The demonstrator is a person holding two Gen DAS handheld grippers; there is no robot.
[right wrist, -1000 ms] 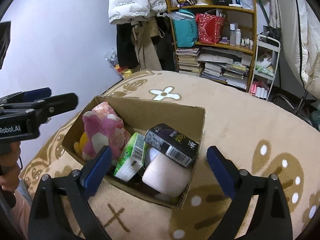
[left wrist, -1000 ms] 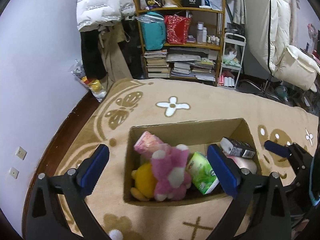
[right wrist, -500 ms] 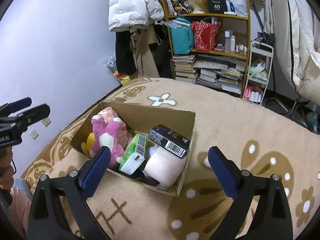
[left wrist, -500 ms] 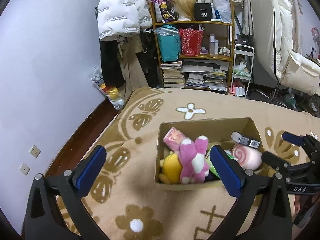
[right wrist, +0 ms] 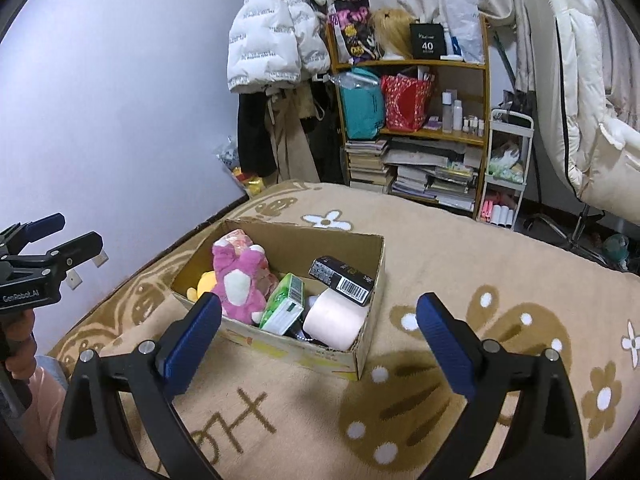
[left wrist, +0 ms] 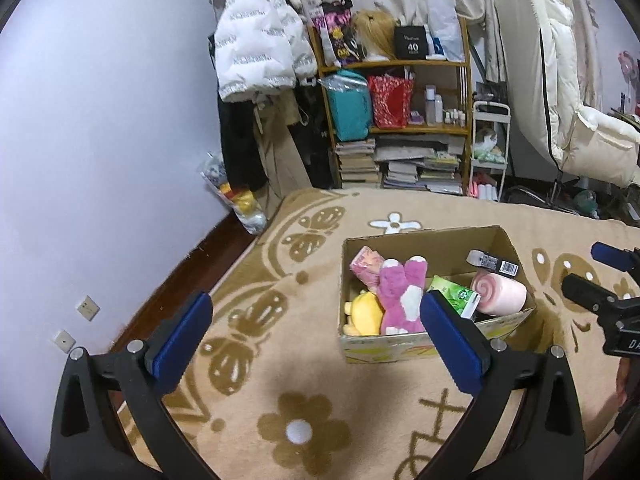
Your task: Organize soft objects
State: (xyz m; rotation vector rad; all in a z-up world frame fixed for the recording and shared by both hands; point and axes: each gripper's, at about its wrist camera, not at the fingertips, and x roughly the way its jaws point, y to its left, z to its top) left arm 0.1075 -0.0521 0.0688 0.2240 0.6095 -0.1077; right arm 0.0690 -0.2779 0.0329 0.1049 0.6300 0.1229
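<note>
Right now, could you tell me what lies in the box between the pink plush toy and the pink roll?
A green tissue pack stands on edge between the pink plush toy and the pink roll, seen best in the right wrist view.

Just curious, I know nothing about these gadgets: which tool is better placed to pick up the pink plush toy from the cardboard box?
Probably the left tool. The pink plush toy sits at the left end of the cardboard box, close to its open fingers. The right tool faces the other end.

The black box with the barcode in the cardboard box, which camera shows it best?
The right wrist view: the black box lies close, its top face and barcode label in plain sight atop the pink roll. The left wrist view shows it smaller, near the far corner.
</note>
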